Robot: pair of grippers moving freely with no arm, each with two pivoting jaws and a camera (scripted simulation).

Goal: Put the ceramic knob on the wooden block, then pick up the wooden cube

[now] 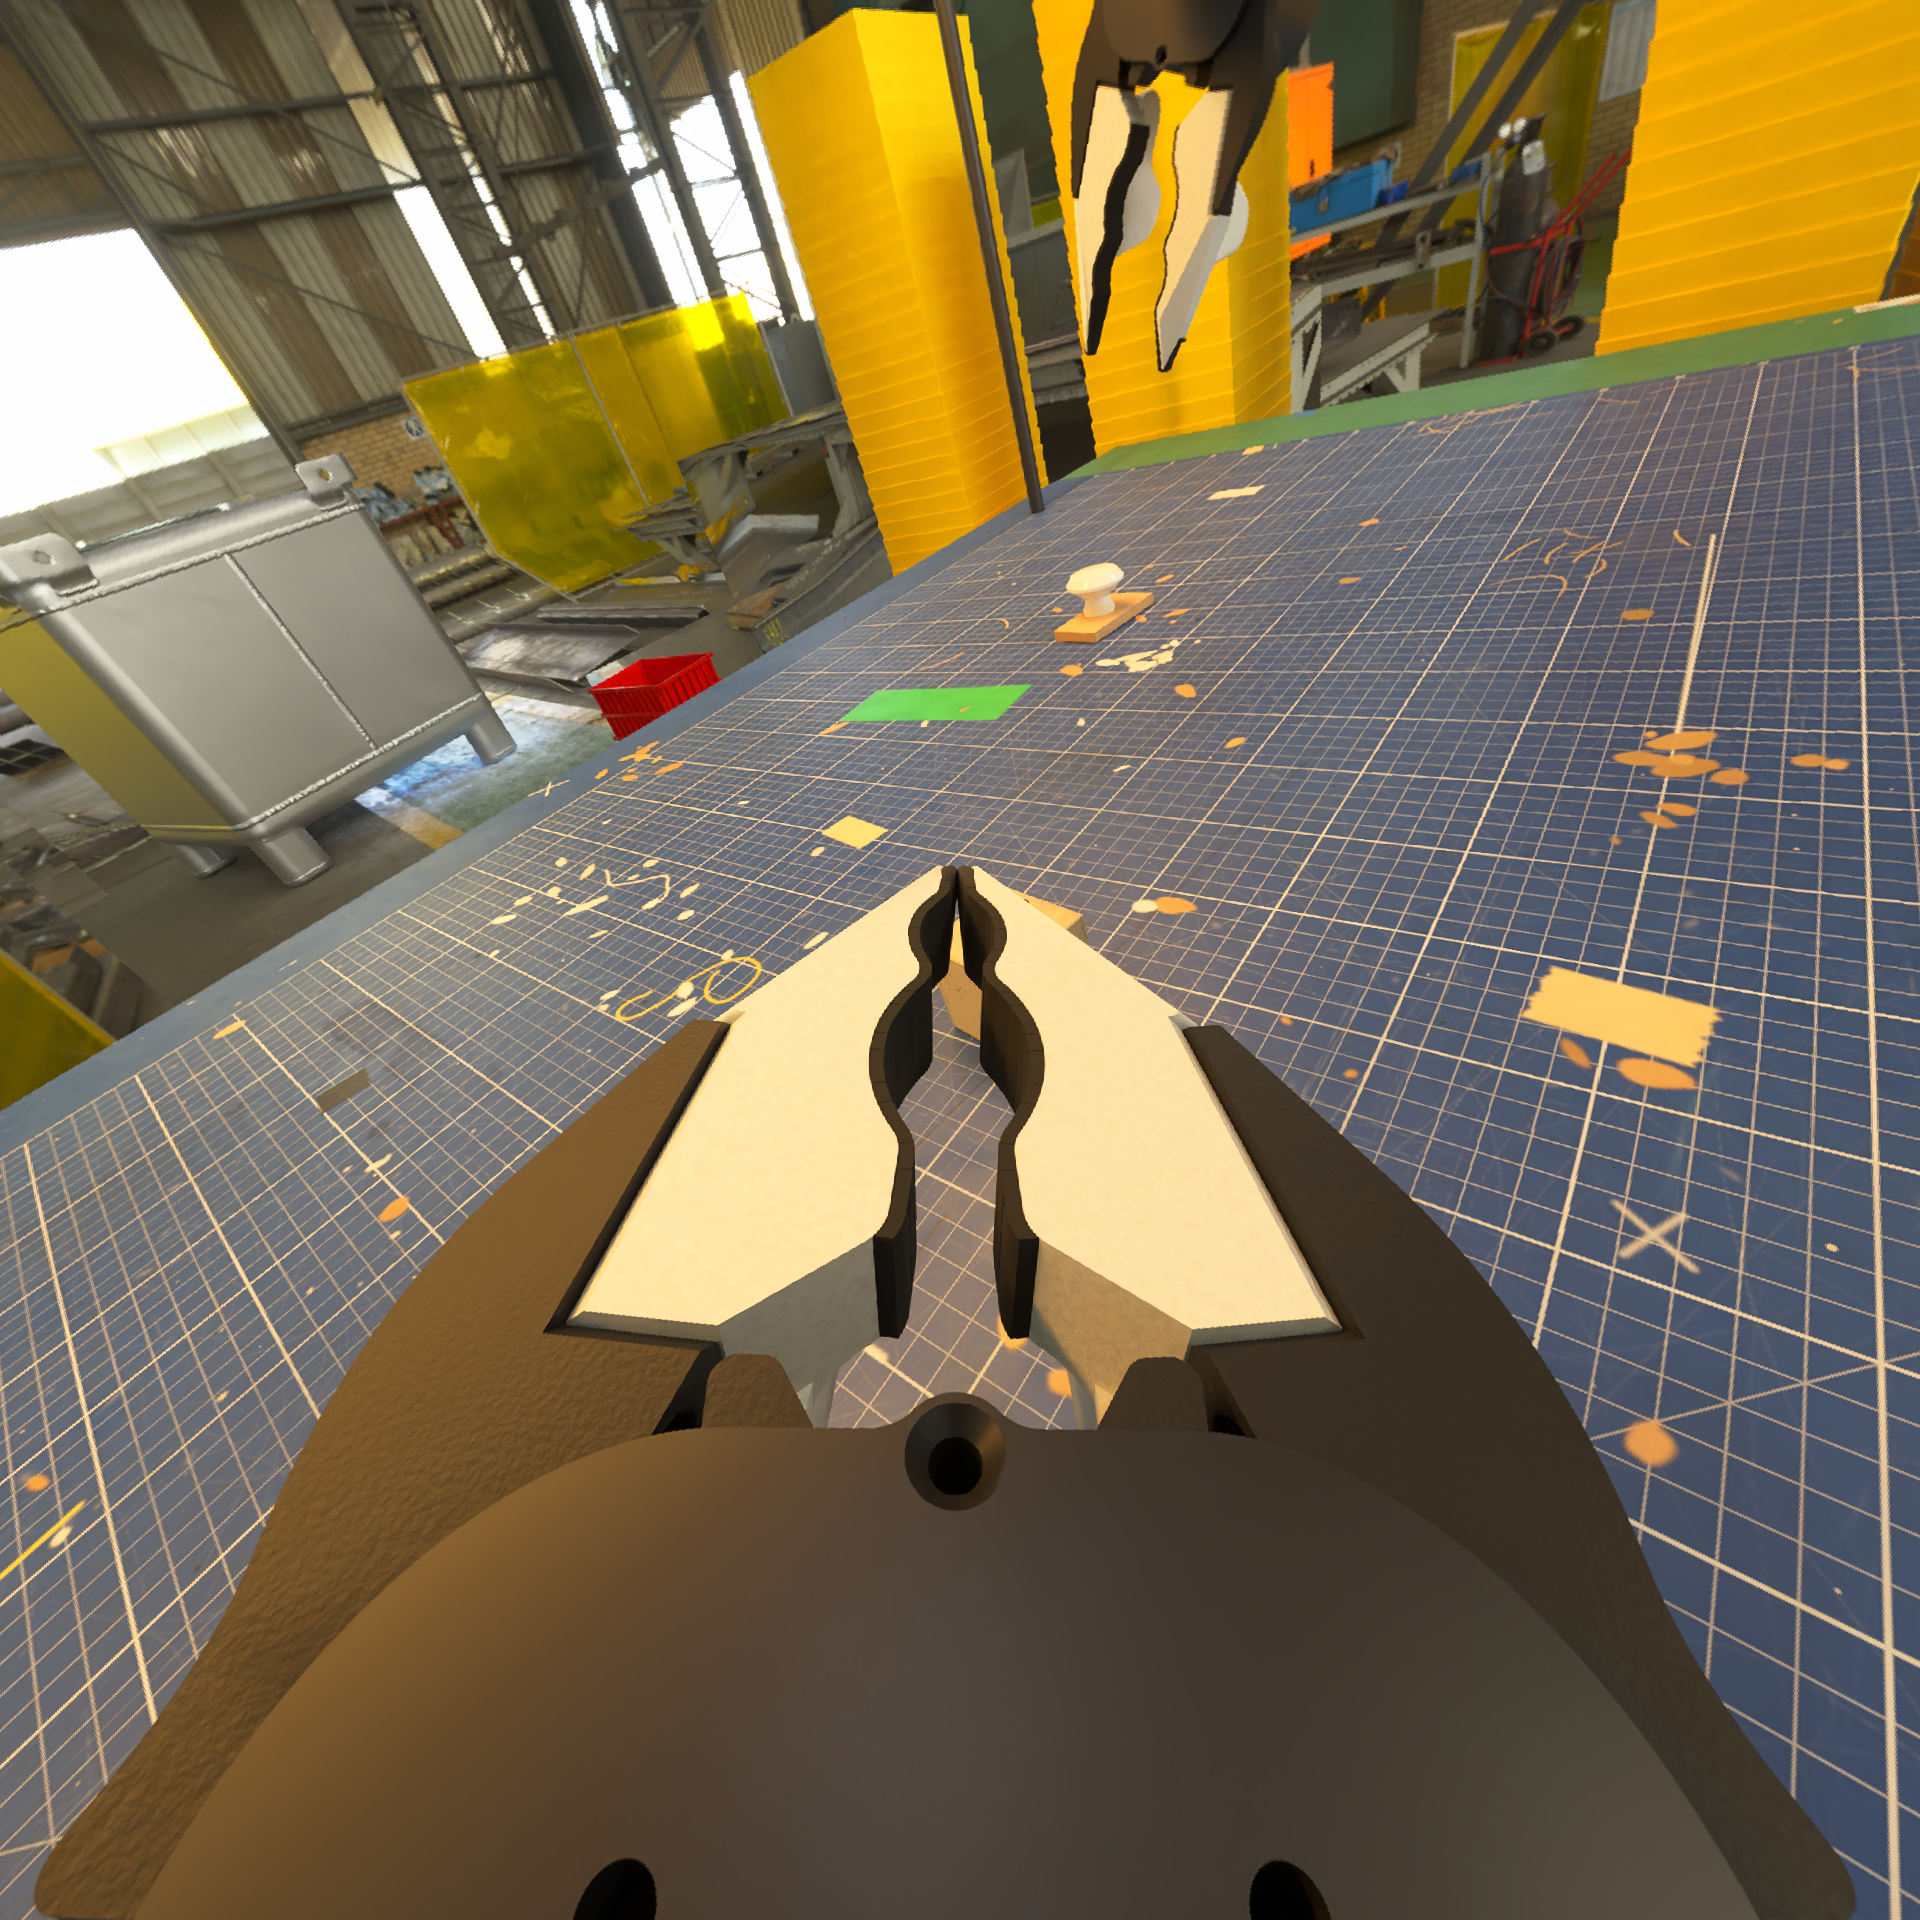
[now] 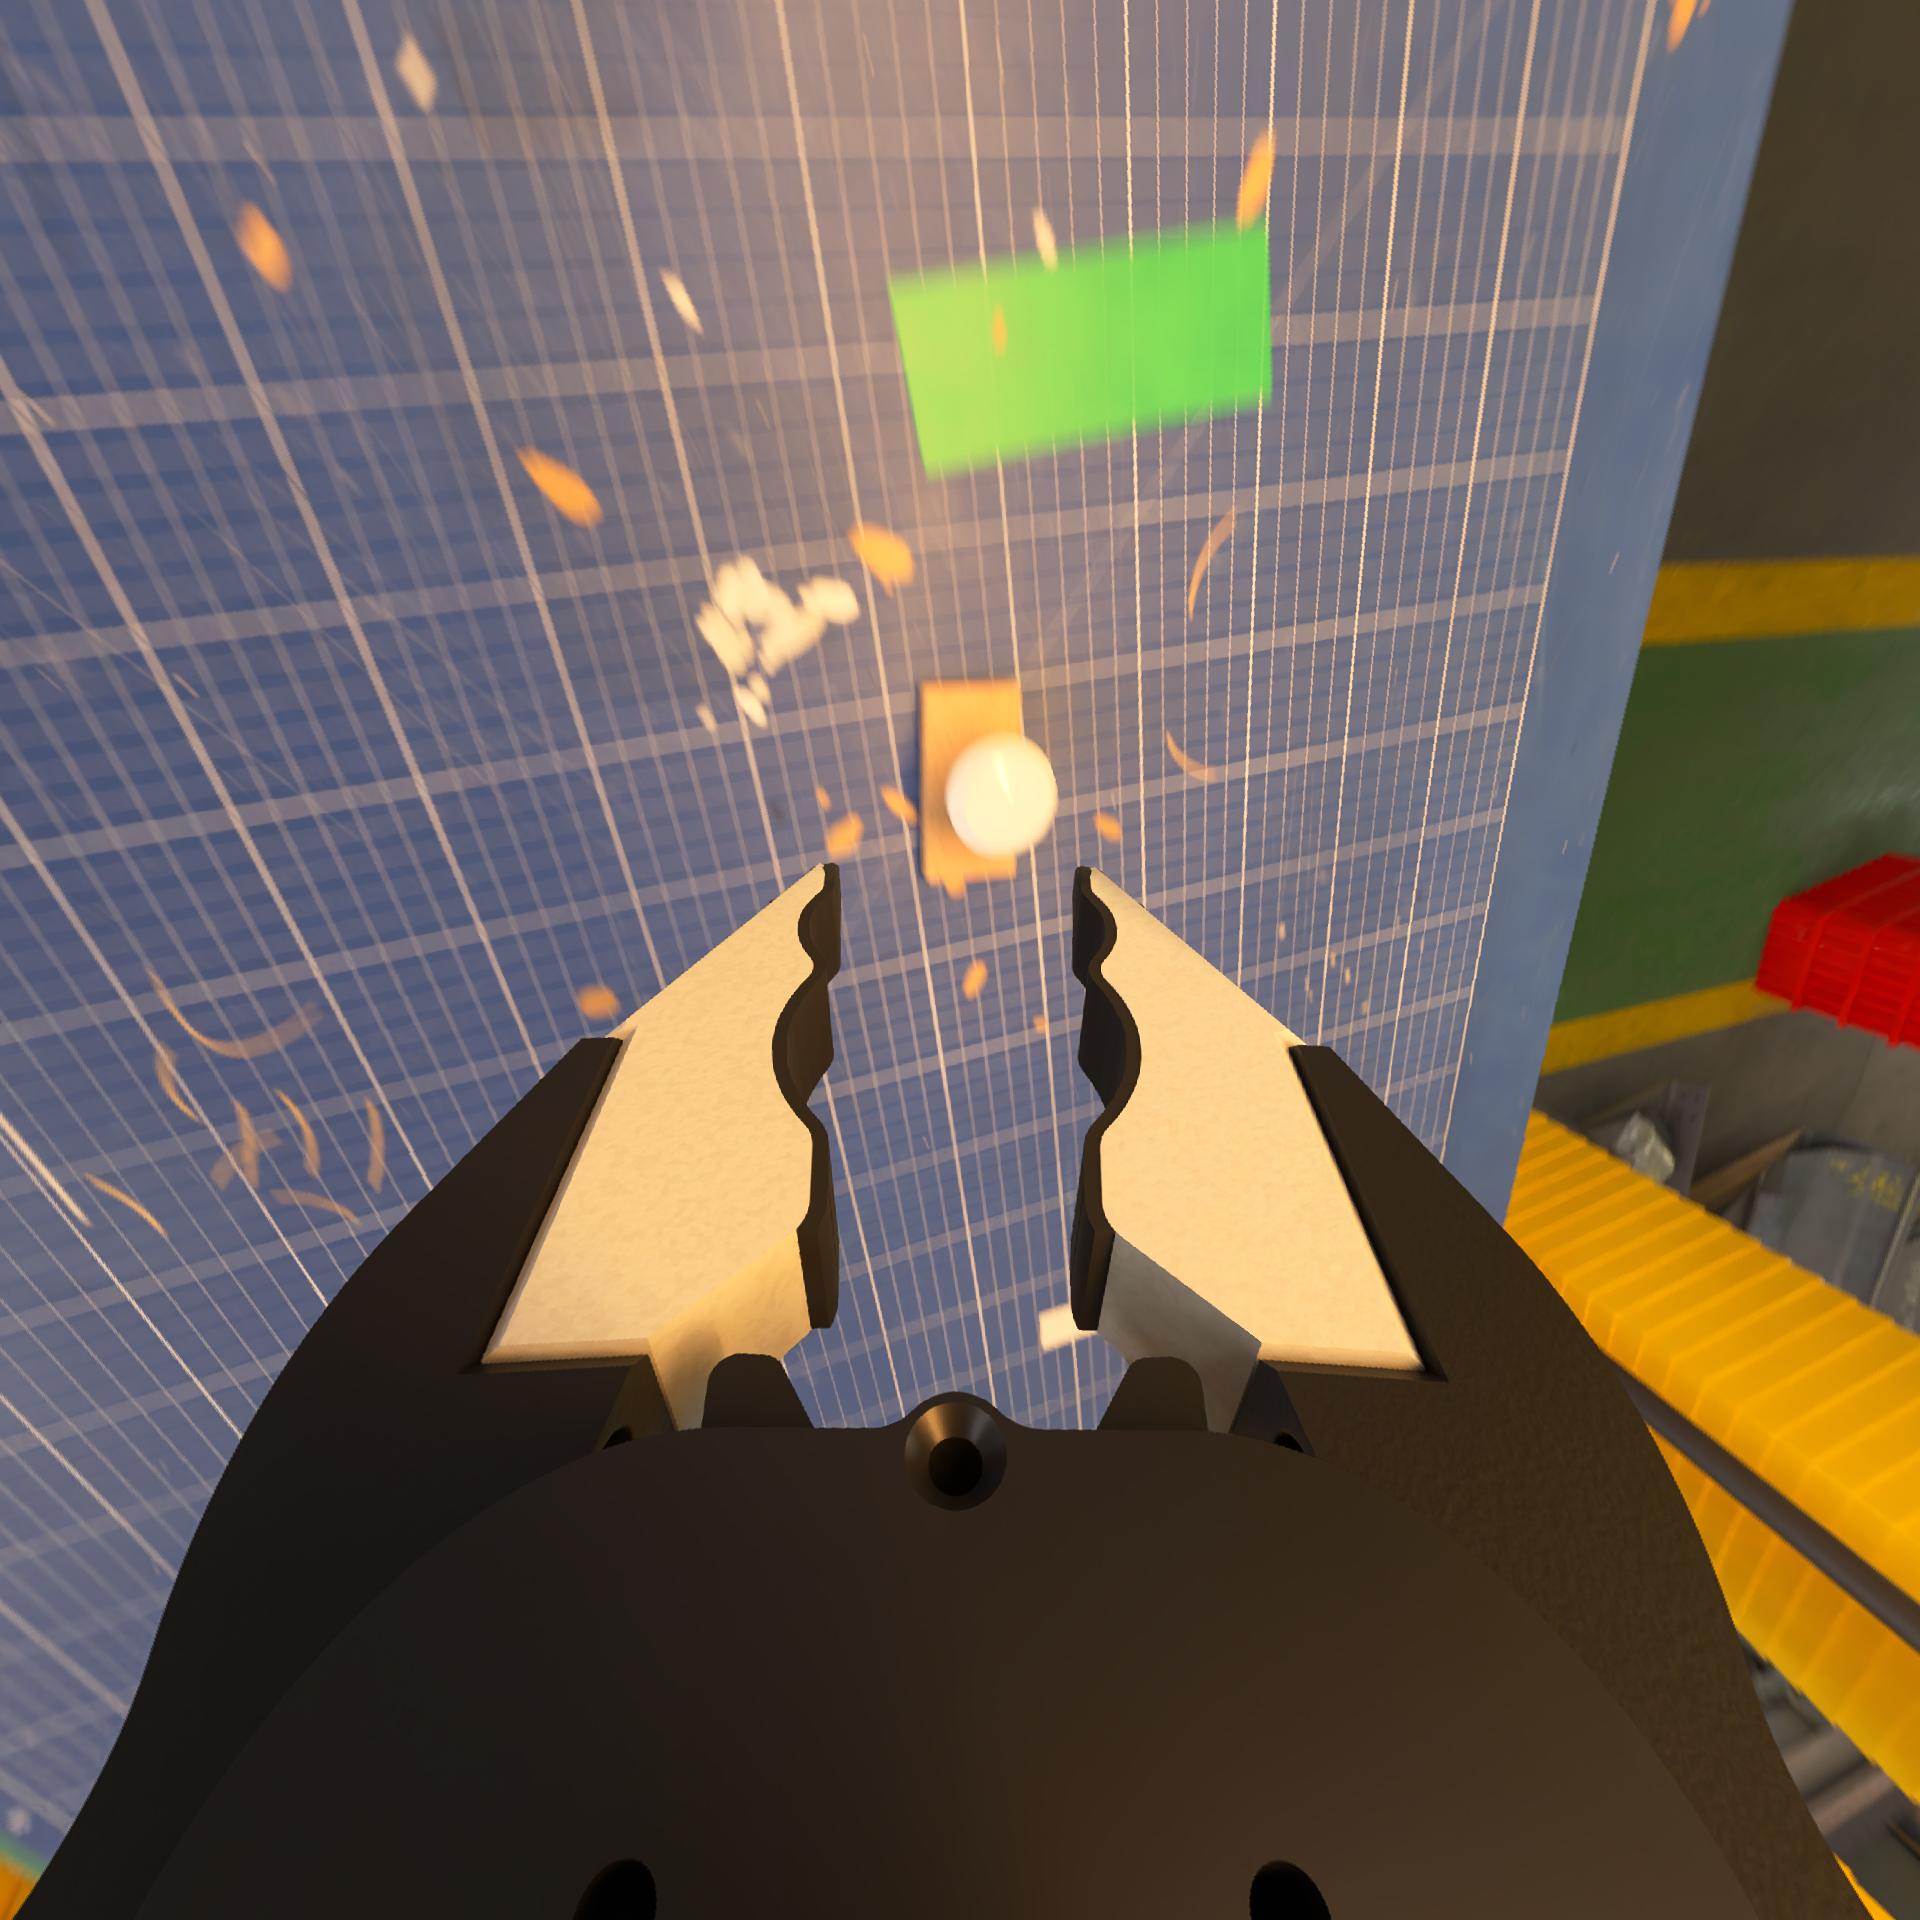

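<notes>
On the blue cutting mat (image 1: 1455,831), the ceramic knob (image 1: 1094,587) already stands on the wooden block (image 1: 1107,620). The right gripper (image 2: 954,873) hovers above, jaws spread and empty. The left gripper (image 1: 956,875), tips pressed together, aims at the wooden cube (image 1: 1058,920); it must open to grasp.

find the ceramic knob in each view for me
Left wrist view: ceramic knob far ahead, upper centre, standing on the wooden block.
Right wrist view: white dome at centre, just beyond the open claw tips.
Shared landmark: green patch on the mat.
</notes>
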